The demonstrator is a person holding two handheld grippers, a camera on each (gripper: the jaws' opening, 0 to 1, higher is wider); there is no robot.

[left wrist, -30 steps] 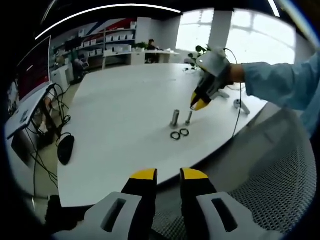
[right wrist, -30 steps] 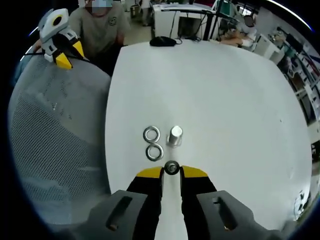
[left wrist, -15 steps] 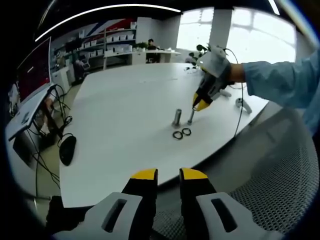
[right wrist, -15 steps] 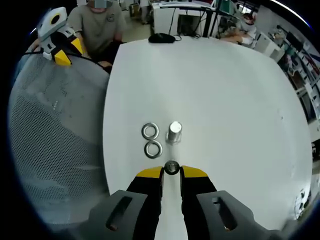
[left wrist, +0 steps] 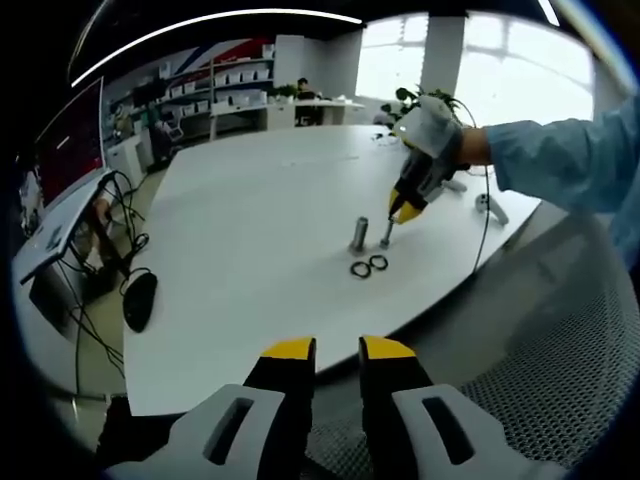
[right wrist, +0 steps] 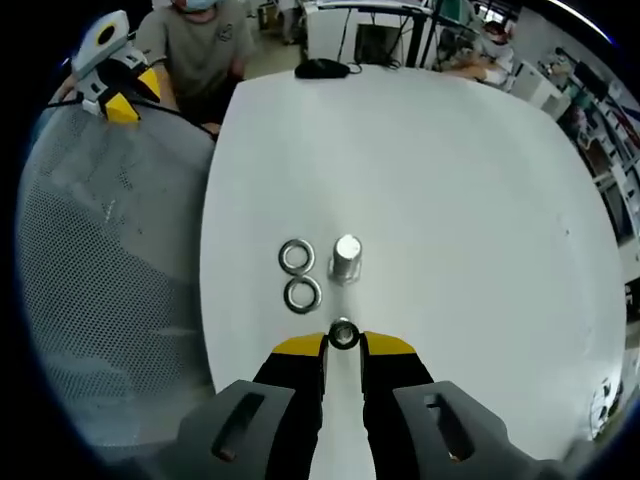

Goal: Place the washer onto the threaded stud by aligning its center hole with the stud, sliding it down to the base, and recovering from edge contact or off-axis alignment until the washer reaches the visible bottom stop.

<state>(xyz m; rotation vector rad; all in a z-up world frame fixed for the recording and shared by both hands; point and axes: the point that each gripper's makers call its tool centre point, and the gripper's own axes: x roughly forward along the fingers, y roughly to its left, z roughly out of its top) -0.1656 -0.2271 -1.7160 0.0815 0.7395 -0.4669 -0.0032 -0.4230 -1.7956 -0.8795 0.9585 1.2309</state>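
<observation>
Washer (right wrist: 343,335), thin, stiff and probably slippery, is sitting clenched by its rim in right gripper (right wrist: 343,345) jaws, nearing stud (left wrist: 385,234); left gripper (left wrist: 337,350) jaws hanging released.

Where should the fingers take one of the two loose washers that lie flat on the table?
Grip the nearer loose washer across its outer rim, coming straight down from above. It lies flat on the table, so no face offers itself; its far edge sits close to the other washer.

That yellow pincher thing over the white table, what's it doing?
A person is working the right gripper, whose jaws pinch a small washer above the white table. Just ahead stands a metal stud with two spare washers lying flat beside it. The left gripper waits back near the table's edge, holding nothing.
</observation>
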